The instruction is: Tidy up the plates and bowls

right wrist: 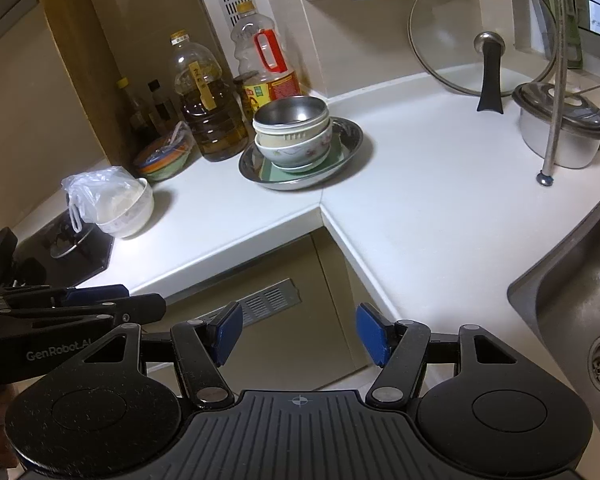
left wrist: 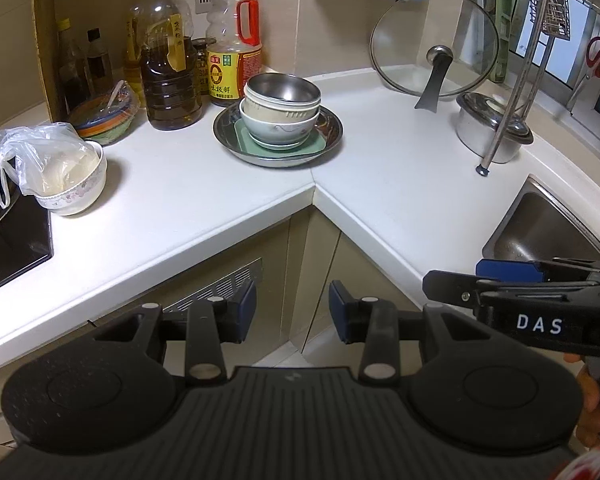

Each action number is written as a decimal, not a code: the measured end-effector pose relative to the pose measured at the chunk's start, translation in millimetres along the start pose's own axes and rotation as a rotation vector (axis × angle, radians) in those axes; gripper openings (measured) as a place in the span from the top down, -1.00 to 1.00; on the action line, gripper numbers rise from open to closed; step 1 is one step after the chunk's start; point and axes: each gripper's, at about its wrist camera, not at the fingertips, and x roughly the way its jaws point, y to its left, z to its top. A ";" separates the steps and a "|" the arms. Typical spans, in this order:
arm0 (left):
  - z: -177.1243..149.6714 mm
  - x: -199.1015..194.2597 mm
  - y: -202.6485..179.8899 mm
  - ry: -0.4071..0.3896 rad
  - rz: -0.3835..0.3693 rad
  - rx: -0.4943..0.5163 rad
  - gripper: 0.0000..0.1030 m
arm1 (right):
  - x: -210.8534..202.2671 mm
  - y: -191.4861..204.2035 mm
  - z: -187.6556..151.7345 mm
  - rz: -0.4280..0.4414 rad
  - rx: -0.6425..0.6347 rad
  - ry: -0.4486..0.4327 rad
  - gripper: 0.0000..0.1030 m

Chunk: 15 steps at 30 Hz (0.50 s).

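Note:
A stack of bowls (left wrist: 281, 114) stands on the white counter near the inner corner: a steel bowl (left wrist: 284, 89) on top, ceramic bowls under it, a green square plate (left wrist: 256, 145), and a round steel plate (left wrist: 332, 130) at the bottom. The stack also shows in the right wrist view (right wrist: 294, 136). My left gripper (left wrist: 292, 312) is open and empty, in front of the counter edge over the cabinet. My right gripper (right wrist: 299, 334) is open and empty, also short of the counter. The right gripper also shows in the left wrist view (left wrist: 452, 284), and the left gripper shows in the right wrist view (right wrist: 140, 304).
Oil and sauce bottles (left wrist: 172, 80) line the back wall left of the stack. A floral bowl with a plastic bag (left wrist: 72, 184) sits by the stove (left wrist: 12, 240). A glass lid (left wrist: 434, 46), a lidded steel pot (left wrist: 492, 128) and a rack leg (left wrist: 483, 170) stand right. A sink (right wrist: 580, 292) lies far right.

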 end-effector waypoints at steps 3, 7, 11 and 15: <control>0.9 -0.4 -3.9 -0.001 -0.002 0.001 0.28 | 0.2 -4.4 0.8 0.000 0.003 0.003 -0.22; 2.1 0.6 -8.1 -0.002 -0.002 0.001 0.28 | 0.6 -6.8 1.7 0.002 0.004 0.004 -0.23; 2.5 1.3 -8.7 -0.001 0.000 0.000 0.28 | 0.7 -7.9 2.0 0.003 0.002 0.004 -0.23; 4.2 2.4 -9.0 0.002 -0.001 -0.001 0.28 | 1.9 -9.7 3.6 0.007 0.001 0.006 -0.23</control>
